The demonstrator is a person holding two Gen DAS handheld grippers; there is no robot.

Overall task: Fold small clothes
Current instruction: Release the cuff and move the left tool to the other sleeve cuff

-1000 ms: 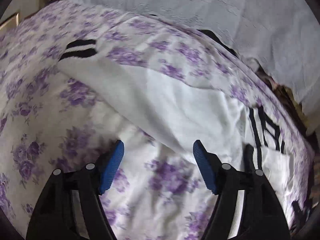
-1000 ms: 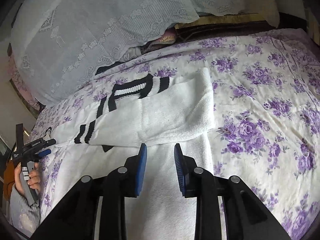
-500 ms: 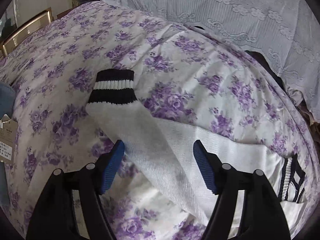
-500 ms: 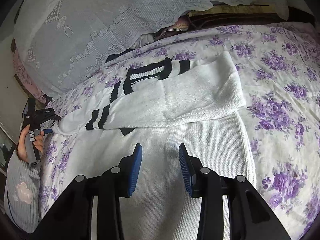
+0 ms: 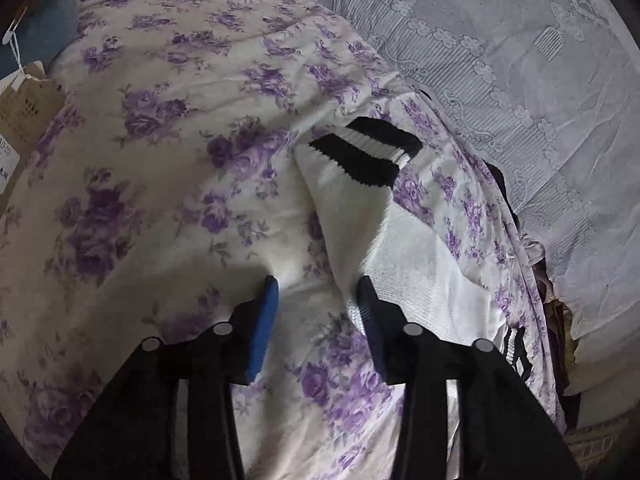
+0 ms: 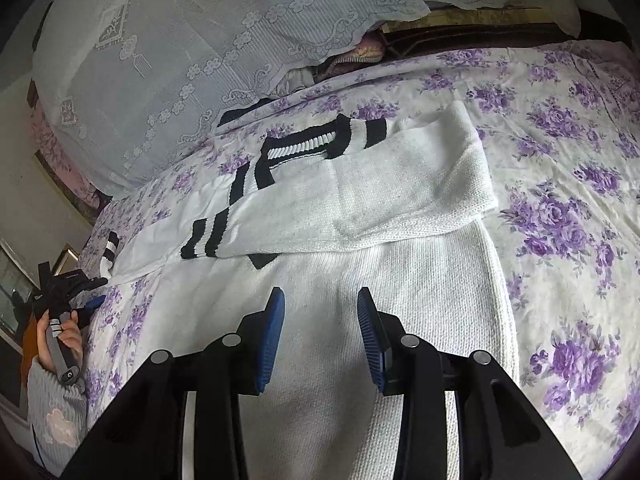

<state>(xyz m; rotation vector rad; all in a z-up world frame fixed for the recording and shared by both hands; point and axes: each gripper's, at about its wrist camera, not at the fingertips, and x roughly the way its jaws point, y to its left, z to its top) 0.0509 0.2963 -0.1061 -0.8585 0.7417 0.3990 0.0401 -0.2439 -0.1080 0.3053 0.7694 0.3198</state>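
Sweater (image 6: 400, 280): white knit, black stripes at cuffs and collar; spread flat on the flowered bed (image 6: 580, 184), below the lace-covered pillows (image 6: 192, 60).
One sleeve (image 6: 360, 204): folded across the chest. Other sleeve (image 5: 352, 216): lying out to the side, striped cuff (image 5: 364, 152) farthest from the body.
Left gripper (image 5: 316, 288): partly open, nothing held, low over the sleeve's near end; right-hand pad beside the sleeve edge, left-hand pad over bedsheet.
Right gripper (image 6: 320, 296): partly open, nothing held, above the sweater's middle.
Risks, as judged: pinching bedsheet along with the sleeve, dragging the bedding; catching one knit layer only, letting the sleeve slip; pulling hard, shifting the body and undoing the folded sleeve.
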